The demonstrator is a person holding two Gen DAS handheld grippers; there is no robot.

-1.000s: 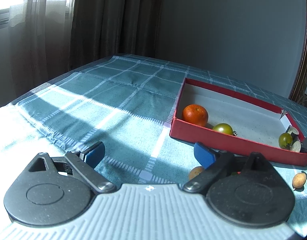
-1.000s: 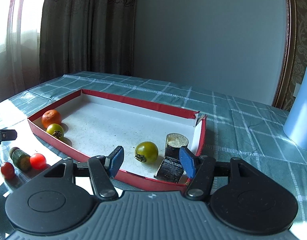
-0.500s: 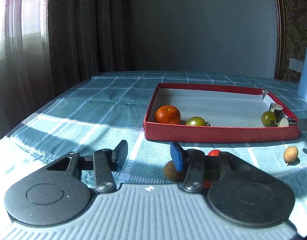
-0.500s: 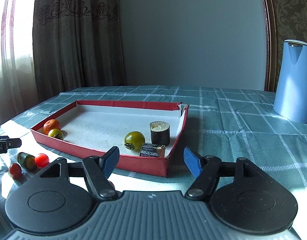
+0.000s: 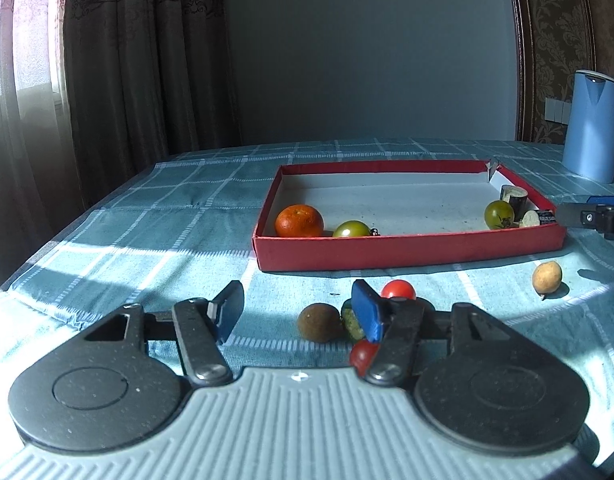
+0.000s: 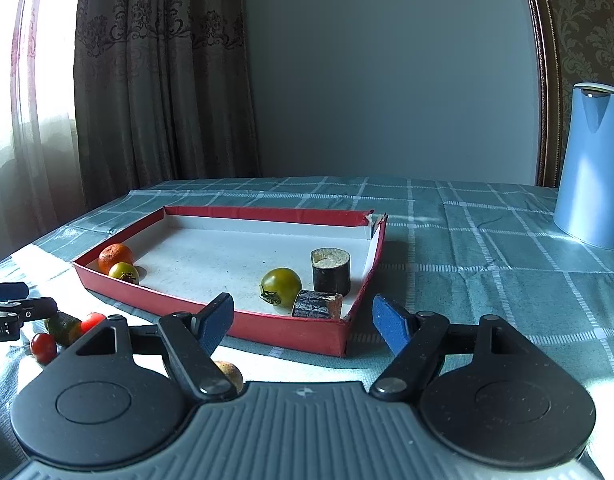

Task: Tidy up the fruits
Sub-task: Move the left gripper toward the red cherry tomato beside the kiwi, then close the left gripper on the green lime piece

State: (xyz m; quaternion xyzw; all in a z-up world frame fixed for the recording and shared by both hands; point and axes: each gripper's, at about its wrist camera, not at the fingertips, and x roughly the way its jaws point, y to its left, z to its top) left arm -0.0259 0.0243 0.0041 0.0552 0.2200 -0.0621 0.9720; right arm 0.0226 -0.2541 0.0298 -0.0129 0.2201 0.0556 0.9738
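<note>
A shallow red box [image 5: 407,254] sits on the desk [image 5: 147,240], which is covered in a teal checked cloth, and the sorting looks only partly done. Inside the box, at its left end, an orange [image 5: 299,221] lies touching a green tomato [image 5: 351,229]; at the right end are a second green tomato [image 6: 281,285], an upright dark stub with a pale cut top [image 6: 331,270] and another dark piece lying on its side [image 6: 317,305].

Several fruits are loose on the cloth in front of the box: a brown kiwi-like fruit [image 5: 319,321], a small green piece [image 5: 352,320] just beside it, two red cherry tomatoes [image 5: 398,290] and, well apart to the right, a small tan fruit [image 5: 547,276].

The left hand-held gripper [image 5: 297,314] hangs low over that cluster, its jaws opening, nothing between them; the brown fruit sits just ahead, nearer the right-side finger. The right hand-held gripper [image 6: 301,322] faces the near right corner of the box, jaws parted and widening, holding nothing.

I take the step in hand to be the left one's approach for a pick. The next move seems to call for shifting right to centre on the brown fruit, lowering, then closing gently.

The brown fruit is slightly oval, its long axis roughly across the left view. The tan fruit's pointed tip faces down toward the near edge.
</note>
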